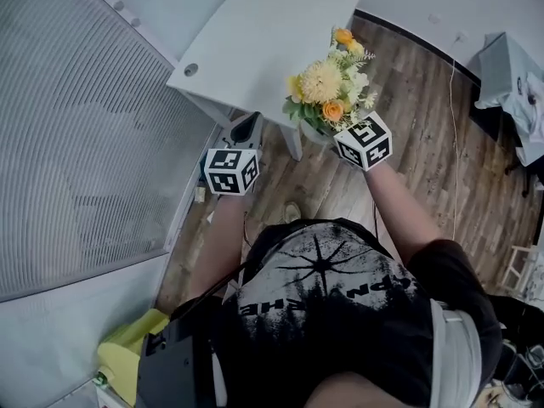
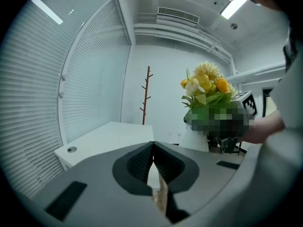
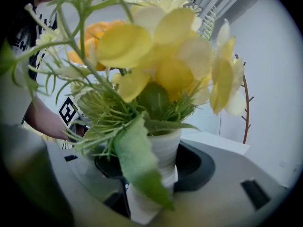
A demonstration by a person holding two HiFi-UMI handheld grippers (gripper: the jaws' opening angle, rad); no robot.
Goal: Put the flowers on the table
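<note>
A bunch of yellow and orange flowers (image 1: pixel 330 87) stands in a ribbed white vase (image 3: pixel 163 157). My right gripper (image 1: pixel 321 131) is shut on that vase, one jaw on either side, and holds it upright in the air above the wooden floor, just short of the white table's (image 1: pixel 263 32) near edge. The blooms (image 3: pixel 161 56) fill most of the right gripper view. My left gripper (image 1: pixel 246 131) is beside it to the left, shut, with nothing between its jaws, whose tips meet (image 2: pixel 153 144). In the left gripper view the flowers (image 2: pixel 206 86) hang to the right and the table (image 2: pixel 109 136) lies ahead.
A curved wall of window blinds (image 1: pixel 85 126) runs along the left. A thin brown coat stand (image 2: pixel 147 96) rises behind the table. A grey covered object (image 1: pixel 510 83) sits at the far right, and a cable (image 1: pixel 454 143) trails over the floor. The table has a round cable hole (image 1: pixel 190 70).
</note>
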